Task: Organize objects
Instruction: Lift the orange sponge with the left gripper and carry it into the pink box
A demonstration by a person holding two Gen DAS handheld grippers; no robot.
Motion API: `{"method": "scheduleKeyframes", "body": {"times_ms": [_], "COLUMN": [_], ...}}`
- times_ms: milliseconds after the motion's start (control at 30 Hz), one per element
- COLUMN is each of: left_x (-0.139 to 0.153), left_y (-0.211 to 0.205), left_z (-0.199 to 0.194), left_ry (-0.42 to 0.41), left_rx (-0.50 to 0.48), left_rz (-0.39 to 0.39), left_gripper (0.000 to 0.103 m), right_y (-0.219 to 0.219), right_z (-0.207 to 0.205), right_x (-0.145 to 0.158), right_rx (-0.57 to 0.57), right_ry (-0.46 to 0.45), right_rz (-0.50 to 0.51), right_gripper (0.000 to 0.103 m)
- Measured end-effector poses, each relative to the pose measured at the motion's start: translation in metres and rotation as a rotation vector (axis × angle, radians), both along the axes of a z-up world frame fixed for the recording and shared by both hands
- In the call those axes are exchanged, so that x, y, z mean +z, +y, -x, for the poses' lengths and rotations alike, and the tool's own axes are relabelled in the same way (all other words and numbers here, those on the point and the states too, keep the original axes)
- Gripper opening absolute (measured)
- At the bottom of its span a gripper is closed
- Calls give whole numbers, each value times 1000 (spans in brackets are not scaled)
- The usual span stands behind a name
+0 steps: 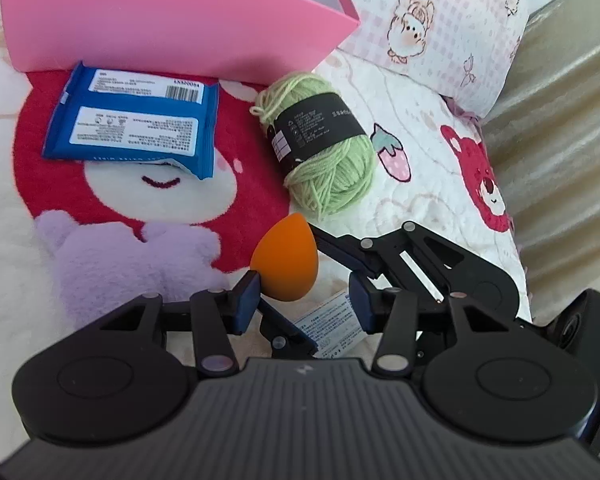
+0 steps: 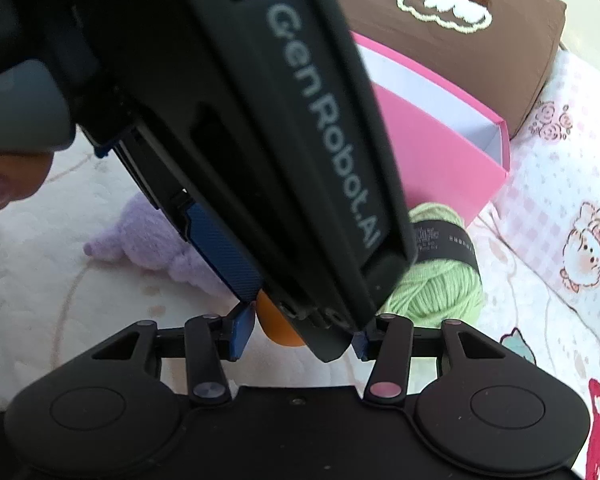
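An orange egg-shaped sponge sits between both grippers, above a fleece blanket. My left gripper is open. Its left pad lies against the sponge's lower side, and its right pad stands well apart. My right gripper comes in from the right, and its fingers press on the sponge's top and bottom. In the right wrist view, only a slice of the sponge shows in my right gripper, behind the left gripper's housing. Beyond lie a blue wipes packet, a green yarn ball and an open pink box.
A white printed card or packet lies under the grippers. A patterned pillow sits behind at the right, and the bed edge falls away there. A brown cushion sits behind the pink box. A person's fingertip shows at the left.
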State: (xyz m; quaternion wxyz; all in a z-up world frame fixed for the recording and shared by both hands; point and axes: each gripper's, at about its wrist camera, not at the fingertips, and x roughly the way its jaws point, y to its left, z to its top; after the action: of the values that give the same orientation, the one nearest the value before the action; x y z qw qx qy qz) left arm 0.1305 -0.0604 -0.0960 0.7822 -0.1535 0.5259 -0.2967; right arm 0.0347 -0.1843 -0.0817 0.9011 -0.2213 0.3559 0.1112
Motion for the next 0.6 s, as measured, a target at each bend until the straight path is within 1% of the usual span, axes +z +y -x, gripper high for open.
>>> {"method": "scheduleKeyframes", "body": {"times_ms": [267,467,600], "left_x": [16,31,45], "left_y": [12,24,31], "left_z": [7,20,25], "left_ry": [-17,-21,-36], "left_rx": [5,66,67], "left_rz": [-9,-16,-30], "left_gripper": [46,46,46], "right_y": [6,12,14], "right_z": [2,7,9], "right_x": [16,33,46], "right_rx": [-5,-8,-5], "right_ry": [18,45,60], "right_rz": [-66,-142,-193], "right_gripper": [55,55,55]}}
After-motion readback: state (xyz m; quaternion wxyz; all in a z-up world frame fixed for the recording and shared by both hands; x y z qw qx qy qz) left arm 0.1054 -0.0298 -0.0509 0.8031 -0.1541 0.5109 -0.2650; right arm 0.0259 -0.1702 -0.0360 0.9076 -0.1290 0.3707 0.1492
